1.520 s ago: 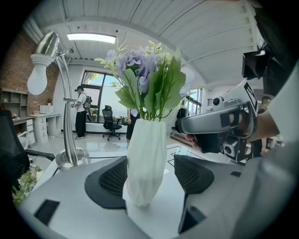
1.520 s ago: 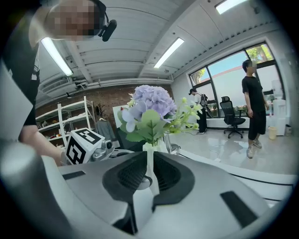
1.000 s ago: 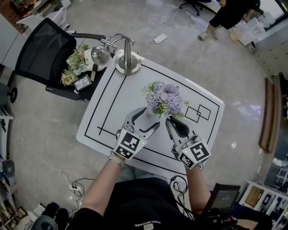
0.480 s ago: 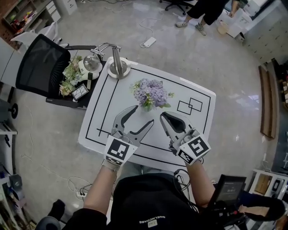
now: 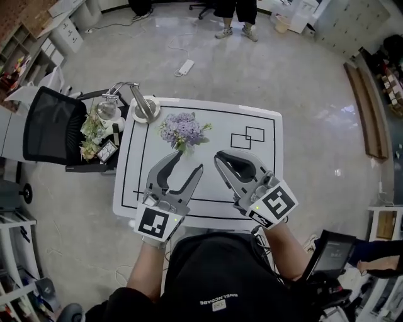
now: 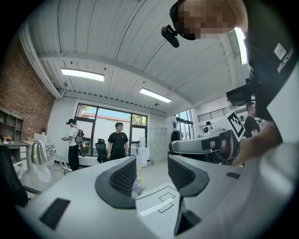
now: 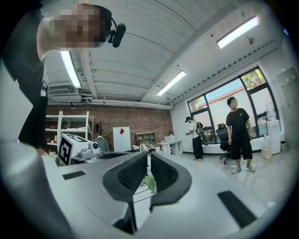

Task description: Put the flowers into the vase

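The purple flowers (image 5: 182, 129) are standing on the white table (image 5: 217, 126), near its 11 o'clock corner, and from above I cannot tell if a vase is under them. The left gripper (image 5: 187, 161) is hanging over the table with the flowers at its 12 o'clock, apart from its tips. Its jaws are standing wide and have just been closing a little, with nothing held. In the left gripper view the flowers (image 6: 137, 185) are peeking through the gap, far off. The right gripper (image 5: 219, 157) is keeping its jaws pressed almost together, with only a thin slit. The flowers are at its 10 o'clock, and a green leaf (image 7: 150, 182) is showing through the slit, well beyond it. Each gripper is wearing a marker cube (image 5: 156, 224) with black and white squares. White print on the person's black shirt (image 5: 217, 305) is too small to read. Black lines are running around the table edge, and two small boxes (image 5: 247, 137) are drawn at the right gripper's 1 o'clock, with bare tabletop between them and the flowers. A metal stand (image 5: 142, 108) is sitting on the 11 o'clock corner. A black chair (image 5: 47, 135) is crowding the 9 o'clock side. People (image 5: 236, 12) are standing far off at 12 o'clock.
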Demonstrator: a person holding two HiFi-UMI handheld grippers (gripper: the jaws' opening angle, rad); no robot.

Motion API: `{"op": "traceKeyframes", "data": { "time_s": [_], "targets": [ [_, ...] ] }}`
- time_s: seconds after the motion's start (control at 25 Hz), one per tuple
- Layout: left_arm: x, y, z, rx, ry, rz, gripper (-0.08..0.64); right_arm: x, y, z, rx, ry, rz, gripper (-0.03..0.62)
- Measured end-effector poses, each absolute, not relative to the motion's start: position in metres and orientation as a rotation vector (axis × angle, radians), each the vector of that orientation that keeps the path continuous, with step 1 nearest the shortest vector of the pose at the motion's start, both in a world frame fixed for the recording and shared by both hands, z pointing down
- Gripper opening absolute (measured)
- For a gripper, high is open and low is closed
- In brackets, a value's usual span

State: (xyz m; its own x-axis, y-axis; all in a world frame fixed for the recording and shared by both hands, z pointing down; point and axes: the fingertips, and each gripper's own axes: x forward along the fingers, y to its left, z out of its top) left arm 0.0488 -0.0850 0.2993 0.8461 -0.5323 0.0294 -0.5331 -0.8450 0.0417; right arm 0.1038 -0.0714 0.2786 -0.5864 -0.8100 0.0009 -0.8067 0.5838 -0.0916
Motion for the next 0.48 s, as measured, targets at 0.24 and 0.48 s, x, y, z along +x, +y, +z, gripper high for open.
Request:
{"op": "traceKeyframes", "data": {
  "time_s": [0.24, 0.48],
  "targets": [
    [0.063, -0.068, 0.285, 3.009, -0.772, -0.016, 0.127, 0.127, -0.046, 0.255, -1.48, 2.671, -0.048, 0.026],
    [0.08, -0.057, 0.277, 3.028, -0.672, -0.033, 0.049, 0.146, -0.027, 0.255, -1.559, 2.592, -0.022, 0.026]
  ]
}}
